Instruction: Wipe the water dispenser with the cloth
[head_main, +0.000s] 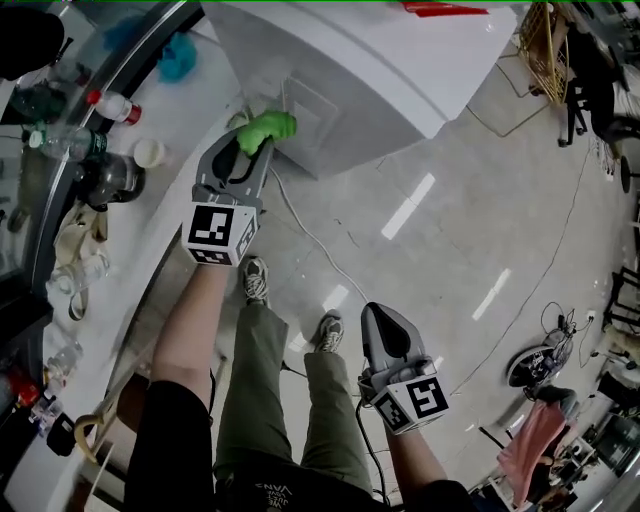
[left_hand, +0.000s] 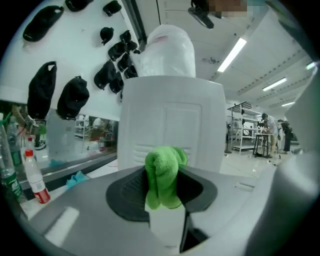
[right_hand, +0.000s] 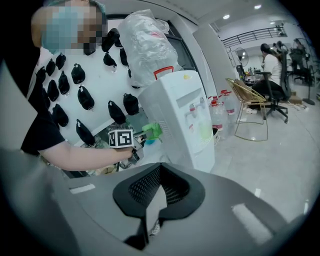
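Observation:
The white water dispenser (head_main: 360, 75) stands ahead of me, its rear panel (left_hand: 172, 135) facing the left gripper. My left gripper (head_main: 255, 140) is shut on a bunched green cloth (head_main: 266, 127), which is at the dispenser's lower back corner. In the left gripper view the cloth (left_hand: 162, 175) sticks up from the jaws just before the panel. My right gripper (head_main: 380, 325) hangs low over the floor, away from the dispenser, jaws together with nothing in them. The right gripper view shows the dispenser (right_hand: 182, 120) from its front side, with the left gripper (right_hand: 145, 137) and cloth (right_hand: 152, 131) at its back edge.
A counter (head_main: 150, 200) on the left carries bottles (head_main: 112, 106), a cup and a teal rag (head_main: 180, 58). A white cable (head_main: 310, 235) runs across the floor by my feet. A wicker chair (right_hand: 247, 105) and other furniture stand farther right. Black caps (left_hand: 70, 97) hang on the wall.

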